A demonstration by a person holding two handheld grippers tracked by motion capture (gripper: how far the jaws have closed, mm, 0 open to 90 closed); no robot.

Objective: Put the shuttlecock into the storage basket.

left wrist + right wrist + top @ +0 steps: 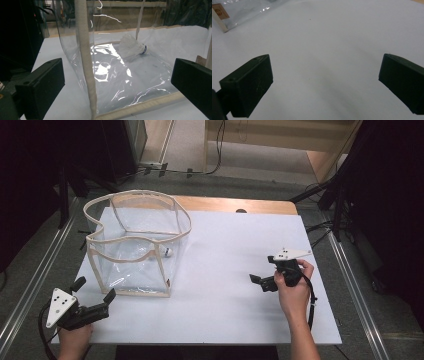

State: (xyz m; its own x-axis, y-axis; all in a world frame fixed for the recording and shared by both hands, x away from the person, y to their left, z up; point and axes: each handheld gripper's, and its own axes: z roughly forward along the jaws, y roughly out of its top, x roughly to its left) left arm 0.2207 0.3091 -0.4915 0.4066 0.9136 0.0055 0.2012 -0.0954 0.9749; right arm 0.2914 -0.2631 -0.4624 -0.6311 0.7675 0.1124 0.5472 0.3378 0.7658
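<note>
A clear plastic bag (135,245) with cream fabric edging stands open on the left of the white table (235,245). A white shuttlecock (168,252) lies inside it on the bottom. My left gripper (94,289) is open, just short of the bag's near left corner and pointing at it. In the left gripper view the bag's cream corner seam (85,57) rises between the jaws of the left gripper (117,85), and the shuttlecock (132,46) shows behind the plastic. My right gripper (262,270) is open over bare table at the right, nothing between its jaws.
In the right gripper view, the right gripper (324,85) faces bare white tabletop, with the bag's bottom corner and a brown label (222,15) at the top left. A wooden strip (240,204) edges the table's far side. Dark stands and cables flank the table.
</note>
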